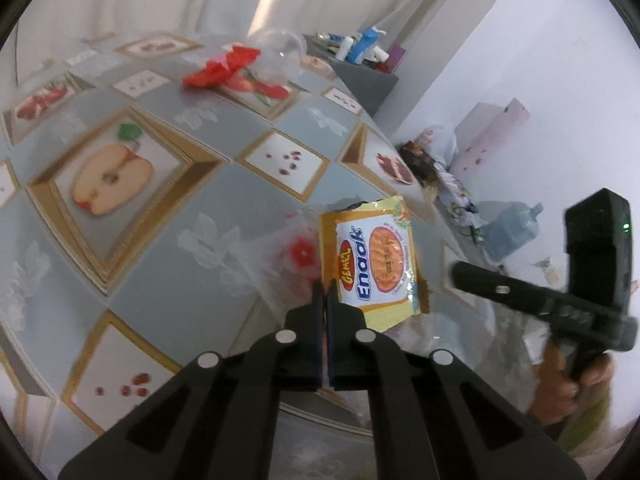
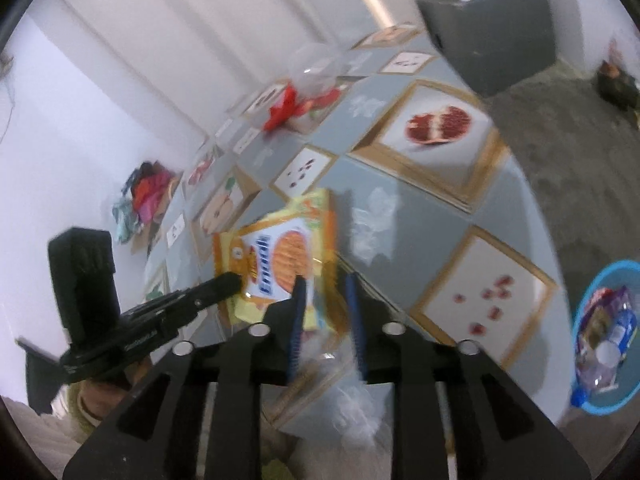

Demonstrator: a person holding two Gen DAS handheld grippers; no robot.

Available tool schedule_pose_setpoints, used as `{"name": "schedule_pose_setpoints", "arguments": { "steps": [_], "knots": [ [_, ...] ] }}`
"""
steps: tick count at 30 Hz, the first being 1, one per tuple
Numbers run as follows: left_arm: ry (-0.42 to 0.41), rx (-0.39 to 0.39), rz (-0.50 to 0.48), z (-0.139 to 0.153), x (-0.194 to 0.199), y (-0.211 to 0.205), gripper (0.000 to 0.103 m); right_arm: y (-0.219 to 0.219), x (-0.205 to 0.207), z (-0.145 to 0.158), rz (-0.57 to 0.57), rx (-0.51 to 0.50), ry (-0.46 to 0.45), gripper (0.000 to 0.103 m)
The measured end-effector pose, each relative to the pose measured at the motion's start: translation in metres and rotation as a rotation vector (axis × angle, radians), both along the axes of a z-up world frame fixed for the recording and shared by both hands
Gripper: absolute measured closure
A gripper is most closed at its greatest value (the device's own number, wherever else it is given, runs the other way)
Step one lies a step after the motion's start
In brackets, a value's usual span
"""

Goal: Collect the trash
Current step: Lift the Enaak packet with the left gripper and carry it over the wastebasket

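Note:
A yellow Gemez Enaak snack wrapper (image 1: 372,268) is held up at the near edge of the table. My left gripper (image 1: 325,290) is shut on its lower left edge. In the right wrist view the same wrapper (image 2: 280,260) hangs from the left gripper (image 2: 234,280), which grips it from the left. My right gripper (image 2: 326,280) is open; the wrapper's right edge lies between its blue pads (image 2: 298,320), which do not press on it. A red wrapper (image 1: 224,66) and a clear plastic cup (image 1: 280,46) lie at the far side of the table.
The table (image 1: 168,216) wears a grey cloth with fruit pictures. A blue basket (image 2: 612,266) holding trash stands on the floor at the right. Beyond the table stands a grey cabinet (image 2: 492,28) with bottles. A water jug (image 1: 508,232) and clutter sit by the wall.

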State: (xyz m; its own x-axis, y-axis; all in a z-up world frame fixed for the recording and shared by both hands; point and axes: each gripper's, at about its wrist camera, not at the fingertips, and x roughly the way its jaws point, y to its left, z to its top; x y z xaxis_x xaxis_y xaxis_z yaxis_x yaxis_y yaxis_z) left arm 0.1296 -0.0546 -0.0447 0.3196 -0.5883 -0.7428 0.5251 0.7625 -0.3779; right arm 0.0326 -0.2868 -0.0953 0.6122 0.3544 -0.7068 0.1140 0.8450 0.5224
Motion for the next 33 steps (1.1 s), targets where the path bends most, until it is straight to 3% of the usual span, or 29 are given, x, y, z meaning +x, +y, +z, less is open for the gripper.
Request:
{"name": "schedule_pose_setpoints", "arguments": {
  "steps": [3, 9, 12, 19, 23, 27, 33],
  "knots": [
    [-0.002, 0.035, 0.016, -0.006, 0.002, 0.003, 0.102, -0.006, -0.012, -0.003, -0.007, 0.023, 0.033, 0.065],
    [0.011, 0.061, 0.029, -0.013, 0.004, 0.003, 0.102, -0.006, -0.023, -0.021, -0.016, 0.069, 0.109, 0.062],
    [-0.001, 0.078, 0.022, -0.013, 0.003, 0.001, 0.102, -0.004, -0.021, -0.029, -0.01, 0.151, 0.11, 0.062],
    [-0.007, 0.09, 0.017, -0.012, 0.002, 0.0, 0.102, 0.011, -0.01, -0.034, 0.036, 0.232, 0.103, 0.063],
    [-0.01, 0.09, 0.015, -0.012, 0.002, 0.0, 0.102, 0.016, -0.004, -0.036, 0.04, 0.248, 0.104, 0.07],
    [-0.014, 0.092, 0.014, -0.011, 0.002, -0.001, 0.102, 0.019, 0.002, -0.04, 0.021, 0.25, 0.116, 0.089],
    [-0.058, 0.088, 0.026, -0.003, -0.001, -0.001, 0.102, 0.012, -0.005, -0.036, -0.007, 0.254, 0.094, 0.1]
  ]
}}
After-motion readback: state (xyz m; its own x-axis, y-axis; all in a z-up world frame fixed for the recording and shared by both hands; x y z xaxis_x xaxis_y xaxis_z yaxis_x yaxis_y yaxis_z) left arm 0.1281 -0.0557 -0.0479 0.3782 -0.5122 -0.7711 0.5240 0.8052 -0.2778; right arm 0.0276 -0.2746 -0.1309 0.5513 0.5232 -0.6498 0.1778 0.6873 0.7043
